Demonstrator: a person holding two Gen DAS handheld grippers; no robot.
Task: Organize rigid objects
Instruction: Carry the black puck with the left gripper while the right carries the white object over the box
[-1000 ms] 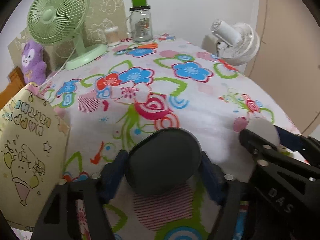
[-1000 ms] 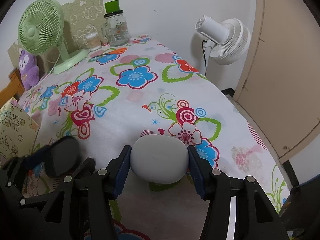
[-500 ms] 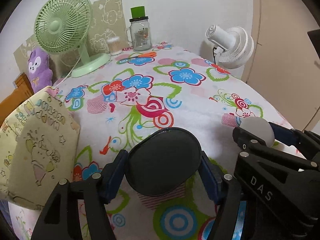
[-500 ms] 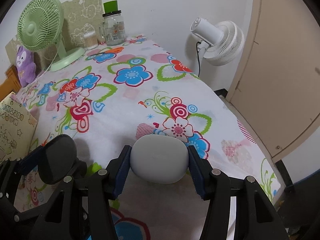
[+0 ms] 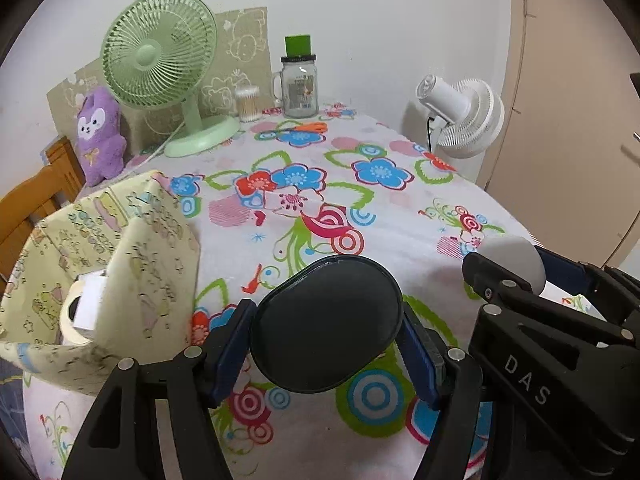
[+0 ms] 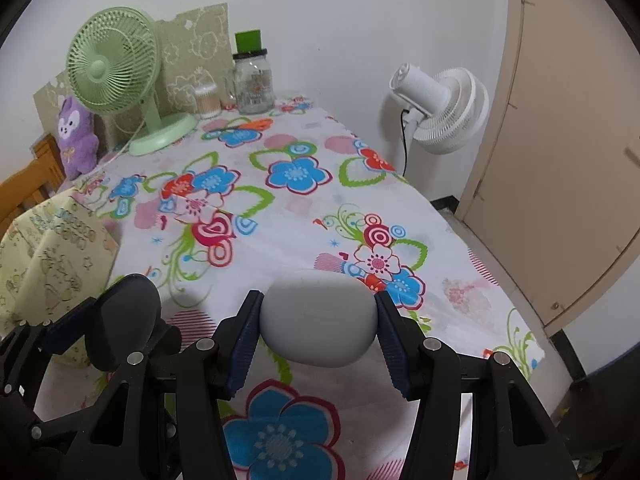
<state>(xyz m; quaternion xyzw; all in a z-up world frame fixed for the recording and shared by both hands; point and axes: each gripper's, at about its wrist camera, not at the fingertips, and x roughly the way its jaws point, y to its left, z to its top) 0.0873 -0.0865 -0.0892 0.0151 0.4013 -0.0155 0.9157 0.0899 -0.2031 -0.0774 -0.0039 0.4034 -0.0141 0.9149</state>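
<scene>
My left hand-held gripper (image 5: pixel 326 342) pinches the dark case (image 5: pixel 326 322), right hand-held gripper (image 6: pixel 319 326) the white case (image 6: pixel 319 318) — smooth shells could slip before the bag (image 5: pixel 132 248) at nine o'clock.

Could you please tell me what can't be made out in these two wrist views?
- Dark case: its underside, hidden by its own body in the left claw.
- White case: any marking is too faint, right wrist view.
- Yellow bag: contents mostly hidden by its wall; only a white roll shows.
- Jar: label too small.
</scene>
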